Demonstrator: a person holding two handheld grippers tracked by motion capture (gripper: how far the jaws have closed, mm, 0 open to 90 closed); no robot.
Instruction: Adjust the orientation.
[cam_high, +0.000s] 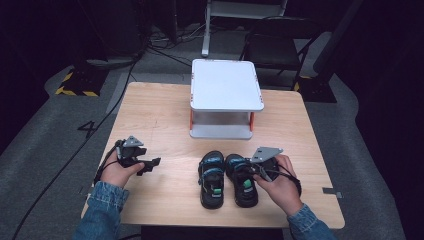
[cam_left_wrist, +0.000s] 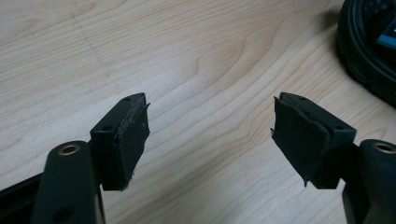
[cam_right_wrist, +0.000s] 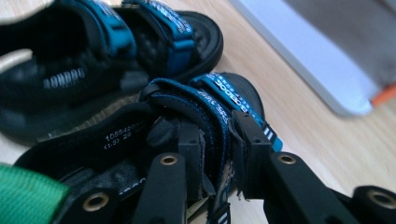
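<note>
The right hand-held gripper (cam_right_wrist: 217, 154) is clenched on the blue strap (cam_right_wrist: 205, 109) of the right sandal (cam_high: 243, 180) — beside its twin (cam_high: 212, 179) on the desk (cam_high: 160, 120); the left hand-held gripper (cam_left_wrist: 210, 135) gapes released, well apart.

White shelf (cam_high: 227, 85) behind sandals (cam_high: 212, 178)

White digits "10554200" are printed inside the black-and-blue strapped sandal (cam_right_wrist: 116, 140); the white lettering on its blue straps stays unreadable.
</note>
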